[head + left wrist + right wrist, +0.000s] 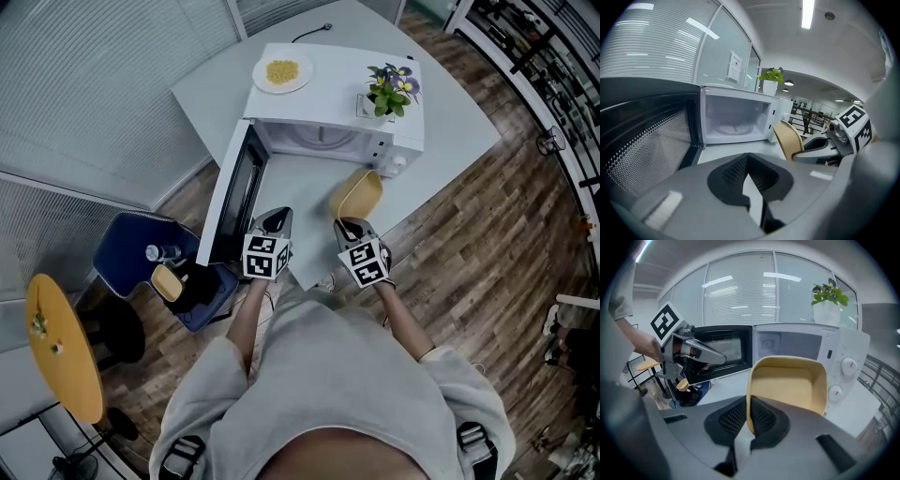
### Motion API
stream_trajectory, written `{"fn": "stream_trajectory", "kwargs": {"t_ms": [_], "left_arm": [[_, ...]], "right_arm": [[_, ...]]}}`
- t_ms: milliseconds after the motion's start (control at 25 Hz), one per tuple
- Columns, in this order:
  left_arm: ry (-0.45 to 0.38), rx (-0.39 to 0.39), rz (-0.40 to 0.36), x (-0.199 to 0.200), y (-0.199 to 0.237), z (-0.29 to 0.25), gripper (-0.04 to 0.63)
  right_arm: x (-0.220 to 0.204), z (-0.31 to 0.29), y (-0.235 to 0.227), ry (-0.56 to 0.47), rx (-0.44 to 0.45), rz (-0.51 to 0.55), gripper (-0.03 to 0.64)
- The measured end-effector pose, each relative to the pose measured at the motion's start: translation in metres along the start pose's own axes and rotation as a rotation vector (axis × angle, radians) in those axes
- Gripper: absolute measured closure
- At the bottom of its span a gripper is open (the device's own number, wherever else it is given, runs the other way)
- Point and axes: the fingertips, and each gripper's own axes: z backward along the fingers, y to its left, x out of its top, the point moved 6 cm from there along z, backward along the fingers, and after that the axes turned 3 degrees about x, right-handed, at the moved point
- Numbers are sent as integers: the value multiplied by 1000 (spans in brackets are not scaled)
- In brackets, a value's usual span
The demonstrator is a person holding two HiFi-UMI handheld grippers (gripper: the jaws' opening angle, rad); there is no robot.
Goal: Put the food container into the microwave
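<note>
Food container [355,194], tan shallow plastic tub with rounded corners, is off the table and outside the microwave. It is held up on edge, its hollow side facing back toward the person.

Right gripper [349,223]: jaws are closed narrow on the tub's near rim, with the wall pinched between the pads in the right gripper view. The tub sits just in front of the white microwave oven [328,127], level with the knob panel and right of the cavity opening.

The microwave's black-windowed door [234,187] is swung fully open to the left. The cavity is lit, with a glass turntable [733,129] inside and nothing visible on it.

Left gripper [274,217]: jaws are together with nothing between them. It hovers over the white table [450,122] beside the open door and just left of the right gripper.

On top of the microwave are a white plate with yellow food [282,71] and a small potted plant with purple flowers [391,91].
</note>
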Motion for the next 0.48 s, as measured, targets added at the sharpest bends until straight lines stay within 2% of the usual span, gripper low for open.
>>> {"fn": "stream_trajectory", "kwargs": {"t_ms": [480], "left_arm": [[-6,-45,-1,26,24,-34,586]], "right_arm": [[28,-29,-15,18,-5,19,601]]}}
